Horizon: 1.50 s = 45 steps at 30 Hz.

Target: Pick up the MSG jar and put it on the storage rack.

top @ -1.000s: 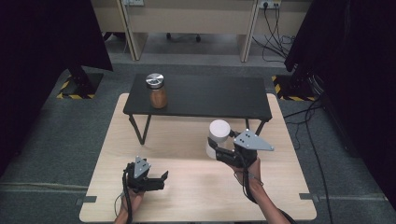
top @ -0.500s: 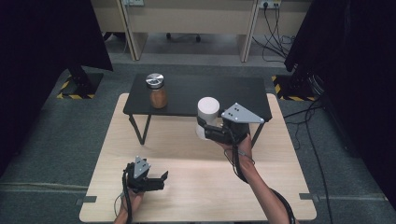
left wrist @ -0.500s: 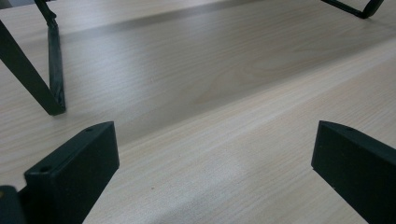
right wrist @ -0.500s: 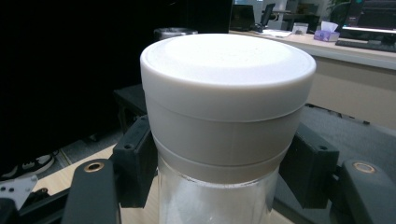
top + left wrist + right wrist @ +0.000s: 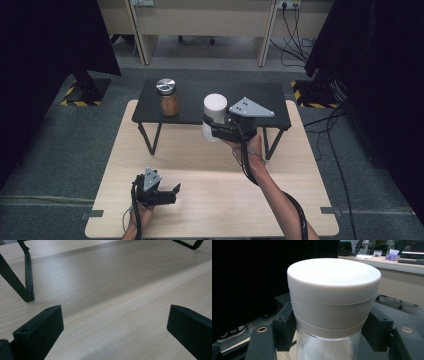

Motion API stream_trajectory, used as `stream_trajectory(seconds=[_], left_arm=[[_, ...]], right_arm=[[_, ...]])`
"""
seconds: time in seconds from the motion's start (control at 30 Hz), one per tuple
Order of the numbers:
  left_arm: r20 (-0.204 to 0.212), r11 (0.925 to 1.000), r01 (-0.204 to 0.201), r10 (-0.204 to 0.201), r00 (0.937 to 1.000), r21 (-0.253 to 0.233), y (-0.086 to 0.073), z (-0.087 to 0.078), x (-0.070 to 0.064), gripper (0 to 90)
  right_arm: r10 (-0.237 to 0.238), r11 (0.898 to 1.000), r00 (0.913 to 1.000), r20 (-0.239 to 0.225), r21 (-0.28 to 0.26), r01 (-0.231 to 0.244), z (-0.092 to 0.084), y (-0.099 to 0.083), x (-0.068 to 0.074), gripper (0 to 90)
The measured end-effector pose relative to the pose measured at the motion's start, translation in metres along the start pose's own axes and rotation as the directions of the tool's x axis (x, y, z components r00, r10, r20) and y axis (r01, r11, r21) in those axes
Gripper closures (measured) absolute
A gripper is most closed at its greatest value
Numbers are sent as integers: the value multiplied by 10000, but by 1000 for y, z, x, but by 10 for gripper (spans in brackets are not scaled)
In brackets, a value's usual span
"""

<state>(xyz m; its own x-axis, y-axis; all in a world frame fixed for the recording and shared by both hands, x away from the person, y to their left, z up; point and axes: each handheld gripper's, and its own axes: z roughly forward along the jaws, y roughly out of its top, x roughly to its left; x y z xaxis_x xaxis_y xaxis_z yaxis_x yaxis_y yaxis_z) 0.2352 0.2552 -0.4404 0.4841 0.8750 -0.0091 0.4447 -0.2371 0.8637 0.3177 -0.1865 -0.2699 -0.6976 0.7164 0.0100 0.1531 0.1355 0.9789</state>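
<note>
Black jaws of our left gripper stand spread over the bare wooden table, nothing between them. Ahead of it, on the black stand, we see a brown jar. Our right gripper pinches the white-lidded jar upright, lifted at the stand's front edge.

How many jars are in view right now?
2: a white-lidded clear jar held in the right hand-held gripper, and a brown-filled, silver-lidded glass jar on the black shelf.
</note>
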Motion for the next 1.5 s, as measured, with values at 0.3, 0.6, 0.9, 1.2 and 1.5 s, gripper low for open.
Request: stream_trajectory(seconds=[0.3, 0.6, 0.9, 1.2, 1.5], left_arm=[[30, 10000, -13, 13, 10000, -8, 0, 0, 0, 0], [33, 10000, -78, 78, 10000, 29, 0, 0, -1, 0], [48, 9999, -117, 117, 9999, 49, 0, 1, -2, 0], [55, 9999, -100, 100, 9999, 60, 0, 1, -1, 0], [28, 10000, -54, 54, 10000, 16, -1, 0, 0, 0]], right_arm=[[4, 9999, 9999, 126, 121, -6, 14, 10, -3, 355], [-42, 10000, 9979, 640, -20, 44, 25, 19, -7, 355], [209, 9997, 9916, 1279, 96, -223, 36, 26, -18, 355], [397, 9989, 9852, 1669, 196, -436, 48, 30, -28, 355], [409, 9982, 9821, 1840, 356, -482, 59, 33, -32, 355]])
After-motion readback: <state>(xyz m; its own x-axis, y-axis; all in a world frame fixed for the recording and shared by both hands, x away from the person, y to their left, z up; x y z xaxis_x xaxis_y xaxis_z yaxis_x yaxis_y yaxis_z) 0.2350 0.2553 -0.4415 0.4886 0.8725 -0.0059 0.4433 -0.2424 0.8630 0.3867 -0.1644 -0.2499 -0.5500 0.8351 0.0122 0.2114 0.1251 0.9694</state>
